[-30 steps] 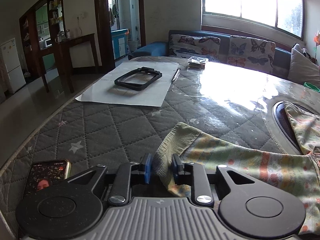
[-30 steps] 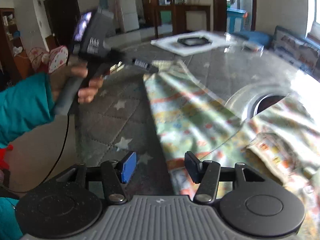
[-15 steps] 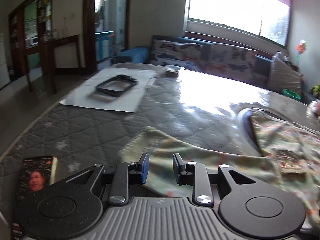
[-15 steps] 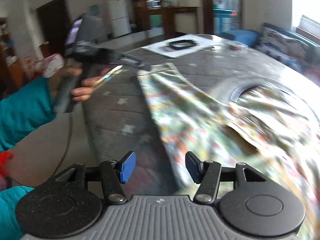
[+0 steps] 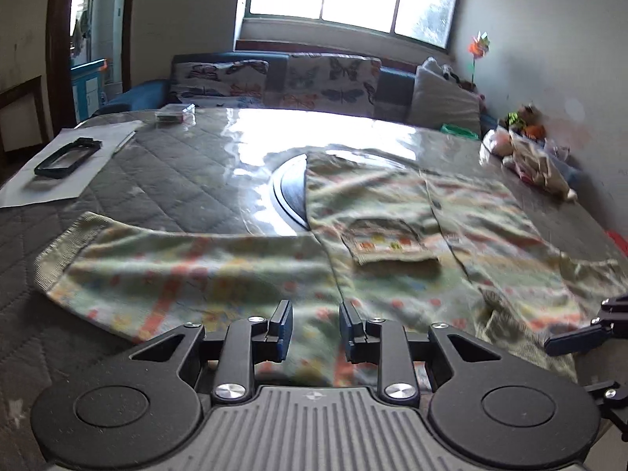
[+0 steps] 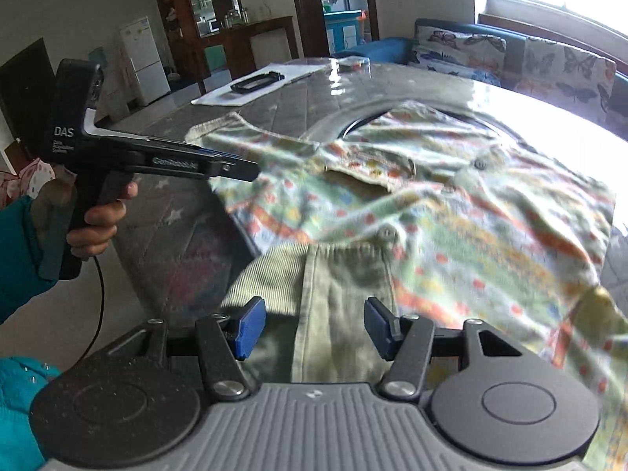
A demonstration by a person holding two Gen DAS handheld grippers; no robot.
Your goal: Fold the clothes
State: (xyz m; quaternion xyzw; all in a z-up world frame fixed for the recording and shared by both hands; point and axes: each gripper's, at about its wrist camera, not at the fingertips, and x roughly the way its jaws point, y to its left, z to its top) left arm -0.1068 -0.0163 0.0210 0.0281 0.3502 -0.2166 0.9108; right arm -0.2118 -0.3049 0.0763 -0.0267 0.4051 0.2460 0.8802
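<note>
Patterned shirt (image 5: 376,243) lies spread open on the quilted table (image 5: 165,172) in the left wrist view, one sleeve (image 5: 157,271) stretched out toward the left and a chest pocket (image 5: 388,243) showing near the middle. The left gripper (image 5: 314,329) hangs over the near edge of the fabric with its blue-padded fingers (image 5: 283,333) apart and nothing between them. At the right edge, a blue fingertip of the right gripper (image 5: 577,339) reaches in over the shirt's lower part. Farther back on the left, a black frame (image 5: 67,152) sits on a white sheet (image 5: 59,180), and a butterfly-print sofa (image 5: 282,86) stands under the window.

From the right wrist view, the shirt (image 6: 451,204) lies with its ribbed collar (image 6: 282,282) and plain green inner placket nearest the camera, just ahead of the right gripper (image 6: 310,329). That gripper's fingers (image 6: 247,327) are spread wide and hold nothing. On the left, a hand (image 6: 98,219) in a teal sleeve grips the handle of the left gripper (image 6: 219,165), whose tip sits over the shirt's sleeve; from this side I cannot tell how its jaws stand.
</note>
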